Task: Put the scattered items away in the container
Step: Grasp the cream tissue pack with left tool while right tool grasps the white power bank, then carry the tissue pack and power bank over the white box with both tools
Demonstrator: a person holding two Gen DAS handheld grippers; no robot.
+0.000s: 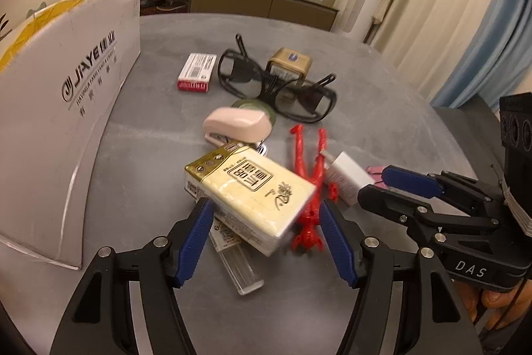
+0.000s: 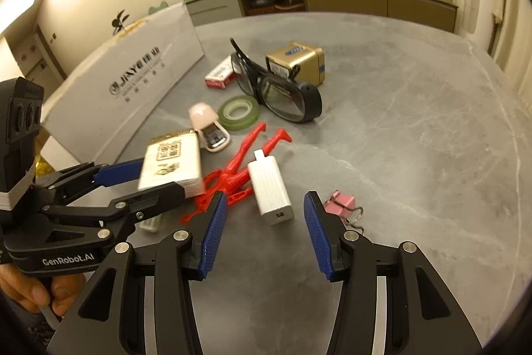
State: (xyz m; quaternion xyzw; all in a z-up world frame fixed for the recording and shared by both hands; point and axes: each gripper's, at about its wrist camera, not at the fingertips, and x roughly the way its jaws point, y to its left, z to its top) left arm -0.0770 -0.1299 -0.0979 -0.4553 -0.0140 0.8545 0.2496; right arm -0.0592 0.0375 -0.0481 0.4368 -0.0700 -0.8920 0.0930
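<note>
My left gripper (image 1: 265,207) is shut on a cream tissue pack (image 1: 249,188), which tilts above the grey table (image 1: 382,108); the same pack (image 2: 171,162) shows between its fingers in the right wrist view. My right gripper (image 2: 265,200) is open, its pads on either side of the near end of a white charger (image 2: 271,188) without touching it. A red toy figure (image 2: 239,168) lies beside the charger. The white cardboard box (image 1: 66,108) stands at the left.
Black glasses (image 2: 282,92), a gold box (image 2: 299,59), a red-and-white small box (image 2: 219,75), a green tape roll (image 2: 238,112), a pink stapler (image 2: 209,128) and a pink binder clip (image 2: 342,203) lie on the table. A clear plastic case (image 1: 239,265) sits under the pack.
</note>
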